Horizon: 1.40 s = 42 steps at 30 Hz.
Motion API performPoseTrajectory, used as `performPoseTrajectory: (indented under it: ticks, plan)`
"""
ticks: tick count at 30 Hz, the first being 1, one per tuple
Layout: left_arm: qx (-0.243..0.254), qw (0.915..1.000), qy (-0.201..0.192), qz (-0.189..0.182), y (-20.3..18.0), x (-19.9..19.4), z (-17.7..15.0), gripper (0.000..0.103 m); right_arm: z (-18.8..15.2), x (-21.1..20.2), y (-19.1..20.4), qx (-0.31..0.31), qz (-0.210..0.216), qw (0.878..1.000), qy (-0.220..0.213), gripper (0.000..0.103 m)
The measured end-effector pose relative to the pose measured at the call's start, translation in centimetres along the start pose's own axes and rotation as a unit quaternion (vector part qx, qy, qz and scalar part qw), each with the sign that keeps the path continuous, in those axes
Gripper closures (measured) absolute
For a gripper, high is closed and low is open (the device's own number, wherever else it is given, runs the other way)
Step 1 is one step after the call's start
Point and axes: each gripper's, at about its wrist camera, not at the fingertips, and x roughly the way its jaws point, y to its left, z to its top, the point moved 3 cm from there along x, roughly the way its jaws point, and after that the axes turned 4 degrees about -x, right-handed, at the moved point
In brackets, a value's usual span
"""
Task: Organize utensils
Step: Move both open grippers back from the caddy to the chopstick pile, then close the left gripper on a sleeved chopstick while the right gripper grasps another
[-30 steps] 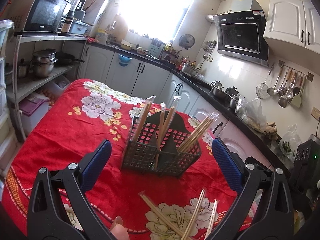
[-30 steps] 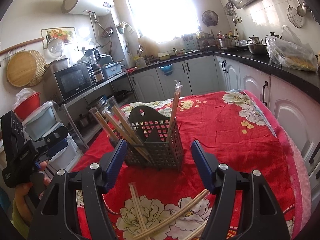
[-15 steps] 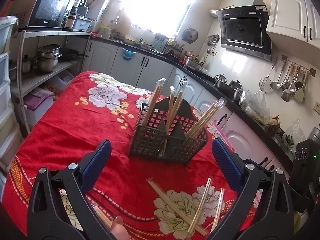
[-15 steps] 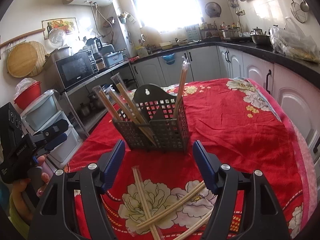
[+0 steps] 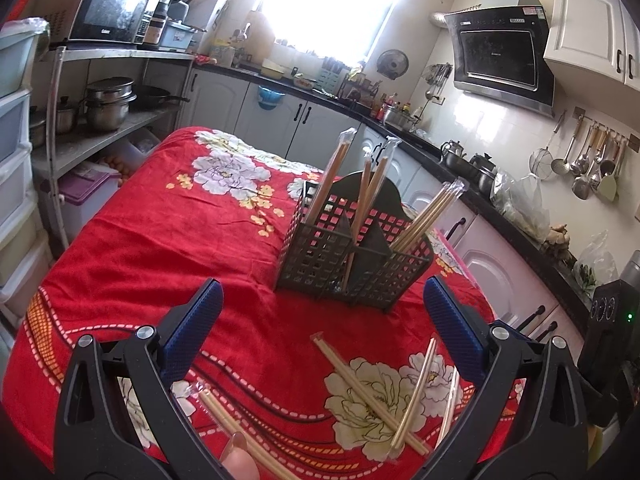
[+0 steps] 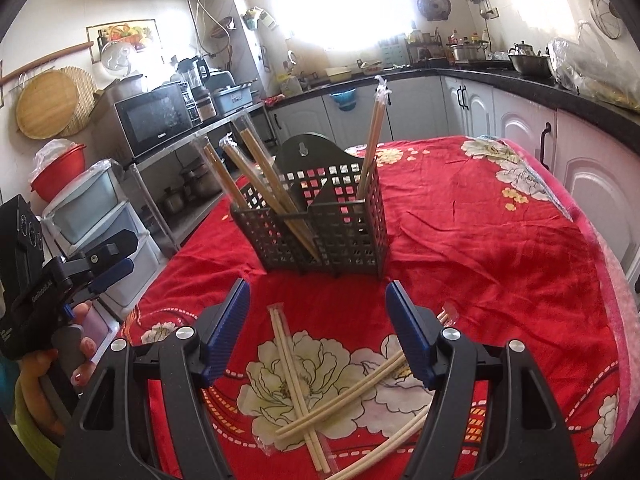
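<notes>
A dark mesh utensil basket [image 5: 352, 248] [image 6: 320, 220] stands on the red flowered tablecloth [image 5: 160, 232], with several wrapped chopstick pairs [image 5: 424, 212] leaning in its compartments. More loose chopsticks [image 5: 372, 392] [image 6: 296, 372] lie crossed on the cloth in front of it. One wrapped pair [image 5: 228, 420] lies near the left gripper's base, beside a fingertip. My left gripper [image 5: 320, 292] is open, above the cloth short of the basket. My right gripper [image 6: 318, 292] is open over the loose pile, with nothing between its pads. The left gripper [image 6: 120, 258] also shows in a hand at the right wrist view's left edge.
A metal shelf [image 5: 100, 128] with pots and a microwave [image 5: 112, 8] stands left of the table. Plastic drawers [image 6: 96, 208] are beside it. White cabinets [image 6: 520, 128] and a dark counter run along the far and right sides. Ladles [image 5: 584, 164] hang on the wall.
Both grippers have sunk toward the table and tipped downward. The basket sits higher in each view and more of the loose chopsticks shows. Jaws stay open.
</notes>
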Motion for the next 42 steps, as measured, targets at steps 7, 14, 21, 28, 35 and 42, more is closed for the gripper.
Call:
performPoseTrajectory:
  ticks: [7, 14, 21, 28, 35, 42]
  plan:
    - [-0.010, 0.9998, 0.010, 0.015, 1.3, 0.0, -0.7, 0.011, -1.1, 0.7, 0.3, 0.001, 0.010, 1.000, 0.016, 0.031]
    - [-0.023, 0.9988, 0.028, 0.034, 3.0, 0.5, -2.4, 0.011, -1.9, 1.7, 0.3, 0.003, 0.012, 0.999, 0.034, 0.031]
    - [-0.029, 0.9962, 0.064, 0.051, 4.5, 1.5, -4.8, 0.011, -2.7, 2.4, 0.0, 0.005, 0.010, 0.999, 0.051, 0.030]
    - [-0.056, 0.9912, 0.101, 0.064, 6.3, 2.4, -7.0, 0.011, -3.2, 3.3, -1.0, 0.014, -0.001, 0.998, 0.066, 0.029]
    - [-0.091, 0.9849, 0.132, 0.065, 8.0, 3.2, -8.1, 0.011, -3.5, 4.1, -2.3, 0.027, -0.012, 0.997, 0.078, 0.029]
    - [-0.080, 0.9836, 0.150, 0.060, 7.7, 4.6, -8.6, 0.019, -3.8, 4.9, -4.3, 0.050, -0.031, 0.994, 0.095, 0.029]
